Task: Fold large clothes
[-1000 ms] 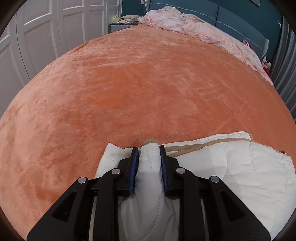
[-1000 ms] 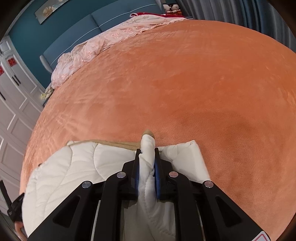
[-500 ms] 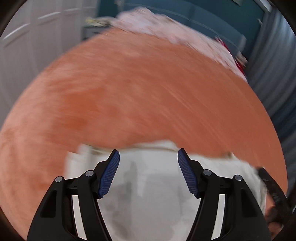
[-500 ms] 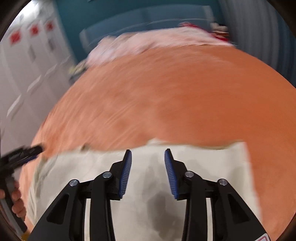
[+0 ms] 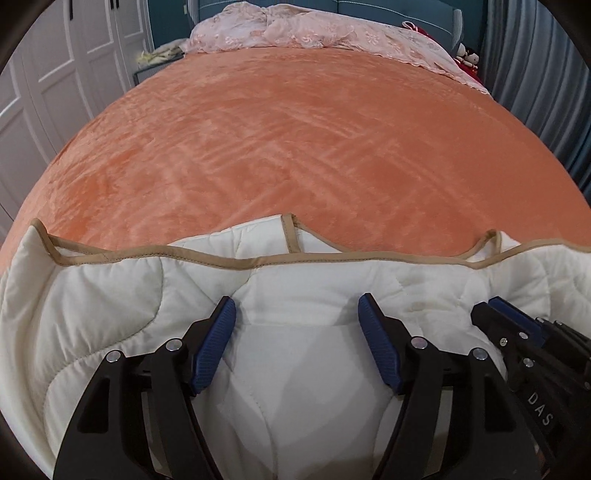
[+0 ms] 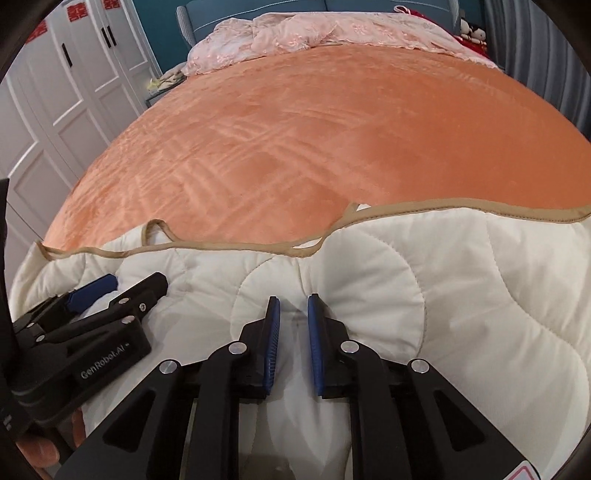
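A white quilted piece (image 5: 110, 295) with tan trim (image 5: 207, 256) lies folded on the orange bedspread (image 5: 295, 129), its trimmed edge facing the head of the bed. My left gripper (image 5: 296, 301) hovers over its middle, jaws wide and still opening, with nothing pinched. Close on its right is my right gripper (image 6: 293, 299), whose jaws are closing to a narrow gap over the quilt (image 6: 461, 277); the pads (image 6: 271, 332) press on nothing. Each gripper shows in the other's view: the right gripper (image 5: 495, 308) at the edge, the left gripper (image 6: 133, 282) at the left.
Pink lace bedding (image 5: 314, 29) is heaped at the head of the bed against a blue headboard (image 5: 388, 7). White wardrobe doors (image 5: 55, 74) stand on the left and a grey curtain (image 5: 535, 74) on the right. A hand (image 6: 37, 454) holds the left gripper.
Both grippers have let go of the quilt folds they pinched a second ago. They slid sideways along the quilt towards each other. The left opened wide; the right opened, then narrowed.
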The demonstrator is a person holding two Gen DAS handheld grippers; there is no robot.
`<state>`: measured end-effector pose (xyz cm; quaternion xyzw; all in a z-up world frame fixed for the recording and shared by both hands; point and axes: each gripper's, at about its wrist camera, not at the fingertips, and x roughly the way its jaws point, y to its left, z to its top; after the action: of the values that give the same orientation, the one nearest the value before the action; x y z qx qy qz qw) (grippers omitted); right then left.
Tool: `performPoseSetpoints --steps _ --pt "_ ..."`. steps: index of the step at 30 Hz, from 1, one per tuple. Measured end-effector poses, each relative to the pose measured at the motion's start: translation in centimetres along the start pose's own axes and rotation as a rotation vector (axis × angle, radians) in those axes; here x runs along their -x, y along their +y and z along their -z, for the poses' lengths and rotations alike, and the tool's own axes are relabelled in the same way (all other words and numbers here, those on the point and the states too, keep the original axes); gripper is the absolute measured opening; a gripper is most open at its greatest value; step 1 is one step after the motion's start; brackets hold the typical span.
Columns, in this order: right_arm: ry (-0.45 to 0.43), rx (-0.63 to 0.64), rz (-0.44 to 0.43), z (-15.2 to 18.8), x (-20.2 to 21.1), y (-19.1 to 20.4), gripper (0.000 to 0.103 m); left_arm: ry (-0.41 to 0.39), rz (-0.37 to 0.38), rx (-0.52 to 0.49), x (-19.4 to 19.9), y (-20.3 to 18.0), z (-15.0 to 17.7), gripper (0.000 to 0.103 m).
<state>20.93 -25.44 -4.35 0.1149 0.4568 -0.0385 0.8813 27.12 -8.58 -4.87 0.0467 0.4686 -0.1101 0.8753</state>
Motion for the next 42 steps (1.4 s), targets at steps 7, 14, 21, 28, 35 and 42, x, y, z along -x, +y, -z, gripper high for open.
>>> performPoseSetpoints --steps 7,14,21,28,35,42 --pt "-0.014 0.008 0.011 0.2 -0.7 0.2 0.012 -0.022 -0.015 -0.003 -0.2 -0.3 0.4 0.070" --pt "-0.029 0.003 0.014 0.2 -1.1 0.5 0.012 -0.039 -0.026 -0.001 -0.3 -0.5 0.6 0.071" --pt "-0.034 -0.031 -0.007 -0.6 -1.0 -0.2 0.007 -0.029 -0.005 0.015 0.2 -0.1 0.1 0.071" --pt "-0.139 -0.196 0.121 -1.1 4.9 -6.8 0.005 -0.057 0.034 0.202 4.7 8.0 -1.1 0.073" --pt "-0.080 -0.332 0.017 1.0 3.0 -11.5 0.002 -0.041 -0.009 0.214 2.8 12.5 1.0 0.074" --pt "-0.098 -0.329 0.024 1.1 2.1 -10.8 0.002 -0.054 -0.060 0.158 1.4 11.3 1.2 0.088"
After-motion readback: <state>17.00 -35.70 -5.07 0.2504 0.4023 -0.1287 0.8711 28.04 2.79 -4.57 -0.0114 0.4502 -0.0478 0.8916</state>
